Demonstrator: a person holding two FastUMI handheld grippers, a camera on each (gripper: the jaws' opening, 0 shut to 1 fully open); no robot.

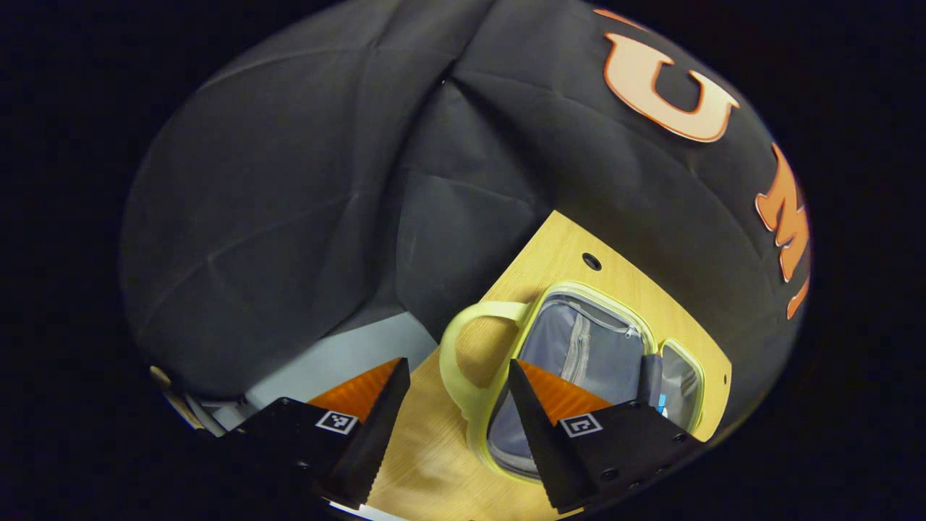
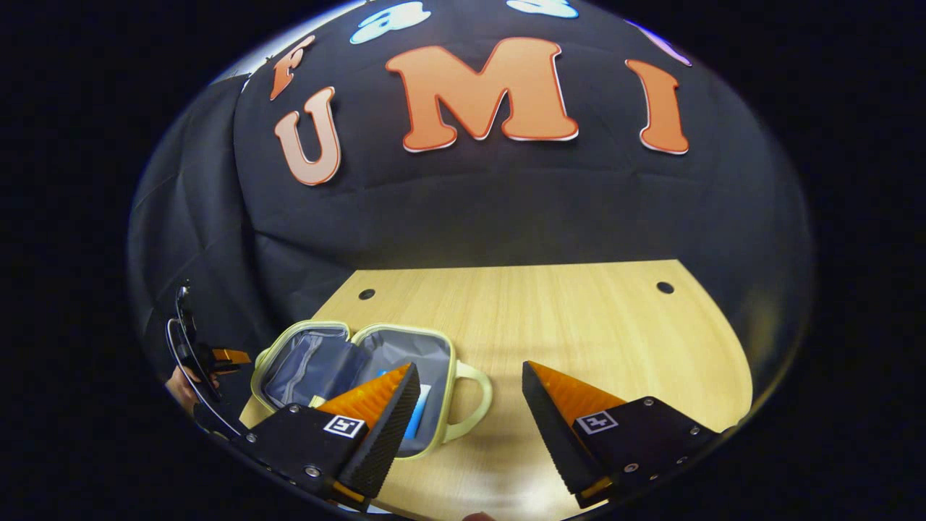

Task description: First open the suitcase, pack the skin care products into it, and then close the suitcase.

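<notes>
Your left gripper (image 1: 458,394) has its fingers spread wide and holds nothing; it hangs just above the wooden table (image 1: 571,242), with the pale yellow-green handle (image 1: 463,347) of the small suitcase (image 1: 579,354) showing in the gap between the two fingers, not touched by either. In the left gripper view the suitcase lies open and flat on the table, its grey lining turned up, a zipped pocket (image 1: 579,340) running across the near half, and a dark item with a blue tip (image 1: 653,383) standing at the hinge between the two halves; you cannot tell from here what product it is. Your right gripper (image 2: 470,398) is likewise parted wide and empty, held over bare tabletop (image 2: 579,318) just to the right of the case. In the right gripper view the suitcase (image 2: 354,362) sits at the left part of the table, both halves spread open, its handle (image 2: 474,401) pointing toward the space between your right fingers, and a blue skin care item (image 2: 418,416) lying inside the half nearer the handle, partly hidden by one finger. Beyond the case, at the far left edge of that view, your other gripper (image 2: 217,358) and the hand (image 2: 181,380) holding it are in sight. Two small dark holes (image 2: 367,294) mark the table's far side.
</notes>
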